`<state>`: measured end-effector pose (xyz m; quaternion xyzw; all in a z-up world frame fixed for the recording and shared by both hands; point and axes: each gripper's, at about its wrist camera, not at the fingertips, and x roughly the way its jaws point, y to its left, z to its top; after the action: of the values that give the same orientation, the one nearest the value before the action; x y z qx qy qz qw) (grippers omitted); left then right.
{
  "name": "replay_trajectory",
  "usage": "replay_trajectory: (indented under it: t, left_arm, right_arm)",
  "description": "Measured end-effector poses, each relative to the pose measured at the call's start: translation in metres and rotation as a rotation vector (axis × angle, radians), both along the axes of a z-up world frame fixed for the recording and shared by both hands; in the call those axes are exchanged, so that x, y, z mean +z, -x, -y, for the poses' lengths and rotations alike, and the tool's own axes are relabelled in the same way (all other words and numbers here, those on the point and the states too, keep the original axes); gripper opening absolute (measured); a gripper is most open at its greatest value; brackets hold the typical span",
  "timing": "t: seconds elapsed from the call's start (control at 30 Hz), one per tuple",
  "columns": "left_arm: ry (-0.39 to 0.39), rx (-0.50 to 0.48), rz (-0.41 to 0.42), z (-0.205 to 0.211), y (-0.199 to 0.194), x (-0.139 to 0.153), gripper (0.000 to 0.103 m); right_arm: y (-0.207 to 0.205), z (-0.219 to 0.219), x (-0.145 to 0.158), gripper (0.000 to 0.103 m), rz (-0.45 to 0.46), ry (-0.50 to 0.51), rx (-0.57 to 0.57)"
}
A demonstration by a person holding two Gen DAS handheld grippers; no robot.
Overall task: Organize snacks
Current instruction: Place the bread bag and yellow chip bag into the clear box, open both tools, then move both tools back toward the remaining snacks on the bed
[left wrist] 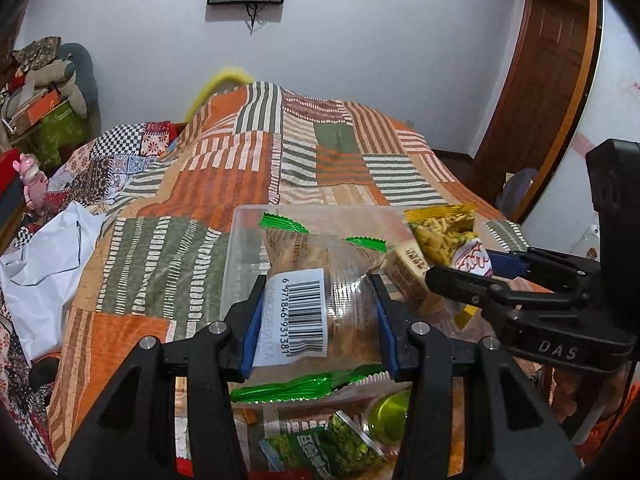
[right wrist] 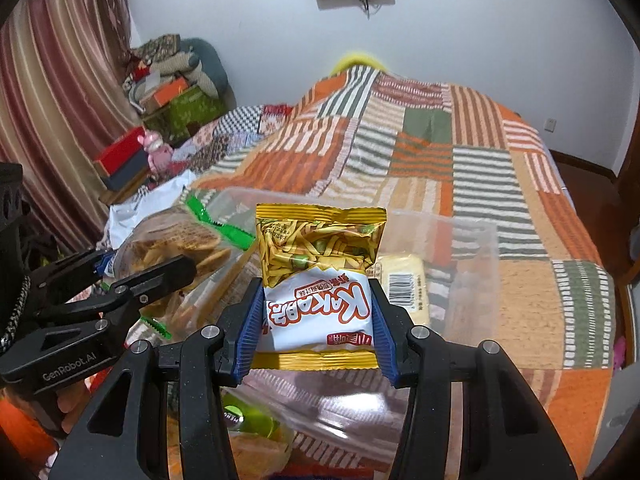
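My left gripper [left wrist: 318, 316] is shut on a clear biscuit pack [left wrist: 340, 280] with green ends and a barcode label, held over the near edge of a clear plastic box [left wrist: 248, 236] on the bed. My right gripper [right wrist: 318, 324] is shut on a yellow and white Kaka chip bag [right wrist: 320, 264], held above the same clear box [right wrist: 460, 240]. A cream packet [right wrist: 404, 284] with a barcode lies inside the box. The right gripper shows at the right of the left wrist view [left wrist: 468, 276], and the left gripper at the left of the right wrist view [right wrist: 140, 276].
More snacks lie below the grippers: a green pea pack [left wrist: 344, 444] and a yellow-green cup [left wrist: 390, 416]. The patchwork bedspread [left wrist: 240, 168] stretches beyond the box. A white bag [left wrist: 44, 264] lies at left. Boxes and clothes [right wrist: 172, 92] pile by the curtain.
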<state>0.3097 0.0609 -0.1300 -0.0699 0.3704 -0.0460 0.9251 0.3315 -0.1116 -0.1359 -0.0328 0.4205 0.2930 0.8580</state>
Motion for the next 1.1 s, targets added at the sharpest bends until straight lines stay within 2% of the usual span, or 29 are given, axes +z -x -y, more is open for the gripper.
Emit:
replay_trajectory:
  t: [0.23, 0.37, 0.63, 0.8, 0.93, 1.0, 1.1]
  left_arm:
    - [-0.012, 0.000, -0.035, 0.000, -0.008, -0.011, 0.047]
    - [0.003, 0.014, -0.069, -0.003, -0.009, -0.017, 0.047]
    - [0.003, 0.022, -0.064, -0.006, -0.001, -0.016, 0.052]
    - [0.004, 0.021, -0.045, -0.006, 0.010, -0.006, 0.060]
    - [0.007, 0.021, -0.017, -0.006, 0.023, 0.008, 0.065]
    - [0.001, 0.019, -0.005, -0.005, 0.031, 0.017, 0.066]
    - [-0.012, 0.026, 0.007, -0.006, 0.043, 0.027, 0.074]
  right_arm:
    - [-0.005, -0.004, -0.013, 0.046, -0.050, 0.049, 0.022]
    - [-0.005, -0.006, -0.015, 0.047, -0.034, 0.073, 0.020]
    - [-0.004, -0.003, -0.008, 0.052, -0.017, 0.067, 0.017]
    - [0.004, 0.006, 0.004, 0.053, -0.004, 0.036, 0.003]
    - [0.016, 0.013, 0.017, 0.054, 0.042, 0.035, -0.008]
    - [0.024, 0.016, 0.024, 0.060, 0.065, 0.028, -0.011]
    - [0.036, 0.020, 0.033, 0.063, 0.100, 0.024, -0.015]
